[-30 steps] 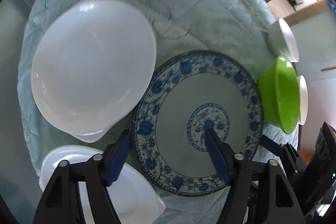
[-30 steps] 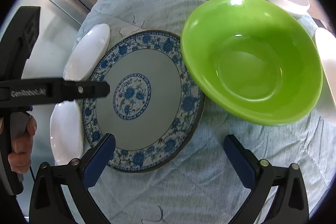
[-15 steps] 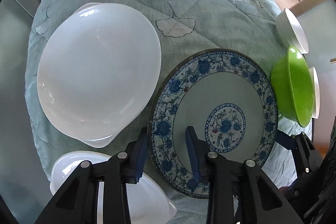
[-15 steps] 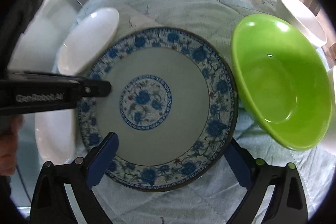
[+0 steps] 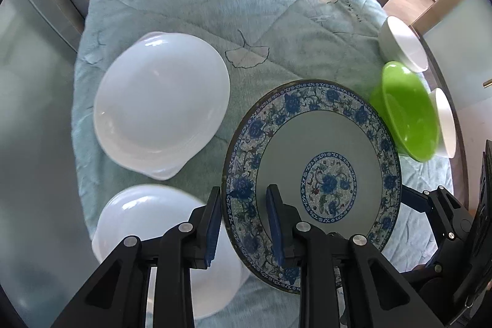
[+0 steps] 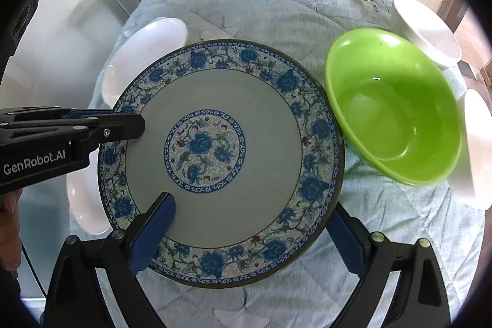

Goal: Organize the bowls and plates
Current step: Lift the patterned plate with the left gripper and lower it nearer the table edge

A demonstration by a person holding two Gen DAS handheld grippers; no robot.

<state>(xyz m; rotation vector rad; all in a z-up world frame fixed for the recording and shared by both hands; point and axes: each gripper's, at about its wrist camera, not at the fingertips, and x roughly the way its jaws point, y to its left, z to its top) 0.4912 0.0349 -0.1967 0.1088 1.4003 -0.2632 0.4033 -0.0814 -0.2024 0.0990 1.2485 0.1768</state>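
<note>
My left tongs [image 5: 244, 223], which have just been closing, grip the near-left rim of the blue-patterned plate [image 5: 319, 143], lifted off the quilted counter [image 5: 246, 5]. My right tongs [image 6: 249, 231] gape wide around its near edge, beside the green bowl [image 6: 396, 109].

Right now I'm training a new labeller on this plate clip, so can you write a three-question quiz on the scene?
1. True or false: the left gripper is clamped on the rim of the blue plate.
2. What stands nearest the plate's right edge in the right wrist view? A) green bowl B) vase C) white plate
3. Fill in: the right gripper's jaws are ____, one finger over the plate and the other below its rim.

Key: 1 true; 2 A; 3 open.
</note>
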